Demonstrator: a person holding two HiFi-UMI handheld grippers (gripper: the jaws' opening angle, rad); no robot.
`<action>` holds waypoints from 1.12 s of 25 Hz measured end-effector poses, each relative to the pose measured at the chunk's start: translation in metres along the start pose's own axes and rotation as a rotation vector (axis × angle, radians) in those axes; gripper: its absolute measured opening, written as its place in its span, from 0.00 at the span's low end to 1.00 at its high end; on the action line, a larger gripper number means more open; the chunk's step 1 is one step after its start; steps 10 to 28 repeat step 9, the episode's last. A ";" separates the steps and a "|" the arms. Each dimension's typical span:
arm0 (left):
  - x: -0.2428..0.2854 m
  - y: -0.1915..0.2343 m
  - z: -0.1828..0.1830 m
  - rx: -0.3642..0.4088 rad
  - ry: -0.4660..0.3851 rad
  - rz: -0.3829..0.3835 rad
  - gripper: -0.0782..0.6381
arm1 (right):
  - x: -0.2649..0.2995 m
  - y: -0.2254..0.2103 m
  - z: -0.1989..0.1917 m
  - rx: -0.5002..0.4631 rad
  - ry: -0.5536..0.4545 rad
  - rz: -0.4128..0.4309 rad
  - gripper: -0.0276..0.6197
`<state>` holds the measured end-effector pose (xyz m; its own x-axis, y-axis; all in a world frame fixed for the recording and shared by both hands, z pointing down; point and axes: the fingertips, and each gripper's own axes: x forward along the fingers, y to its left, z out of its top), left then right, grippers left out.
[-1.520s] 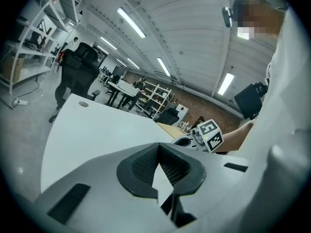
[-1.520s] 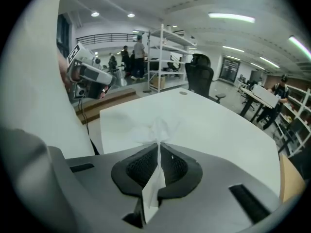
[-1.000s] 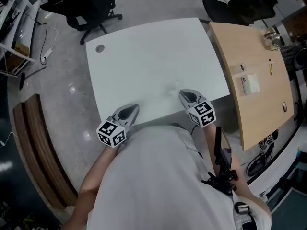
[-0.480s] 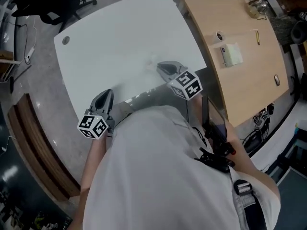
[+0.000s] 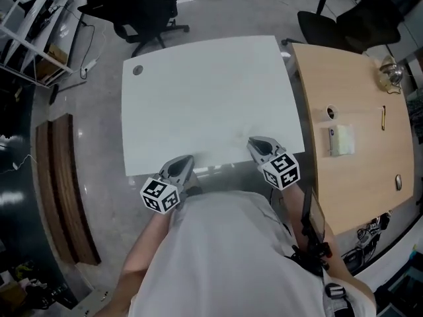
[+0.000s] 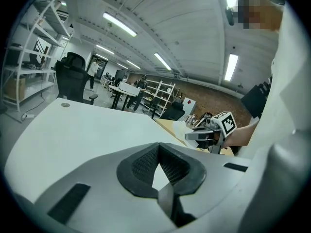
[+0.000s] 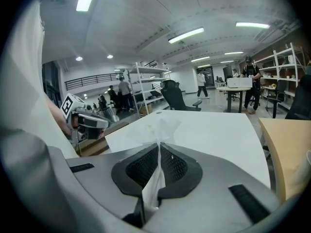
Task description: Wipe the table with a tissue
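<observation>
Tissue (image 7: 163, 124), thinly pinched in right claw (image 7: 159, 145), could slip or tear against worktop (image 5: 198, 91); left claw (image 6: 159, 146) closed, empty.

Thin white tissue (image 7: 163, 125), apparently crumpled, pinched upright over white table (image 5: 198, 91).

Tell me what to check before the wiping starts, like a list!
1. Tissue held tight: ok. The right gripper has its jaws closed on it.
2. Left gripper free: ok. Its jaws are together with nothing between them.
3. Tissue touching the white table: cannot tell. The right gripper sits at the table's near edge, but no view shows contact.
4. Wiping path open: ok. The tabletop is bare except for a small round cap in a far corner.
5. Where the dirt is: cannot tell. No stain shows on the white top.
</observation>
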<state>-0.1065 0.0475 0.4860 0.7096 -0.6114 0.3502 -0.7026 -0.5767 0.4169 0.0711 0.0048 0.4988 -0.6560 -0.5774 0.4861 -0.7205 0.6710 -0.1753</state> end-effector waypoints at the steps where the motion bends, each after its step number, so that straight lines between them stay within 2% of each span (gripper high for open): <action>1: 0.001 -0.001 0.002 0.002 -0.005 0.008 0.12 | 0.000 -0.001 0.000 -0.004 -0.002 0.007 0.08; 9: 0.002 -0.022 -0.008 -0.014 -0.007 0.034 0.12 | -0.018 0.000 -0.011 -0.011 0.001 0.029 0.08; 28: 0.002 -0.022 -0.008 -0.014 -0.007 0.034 0.12 | -0.018 0.000 -0.011 -0.011 0.001 0.029 0.08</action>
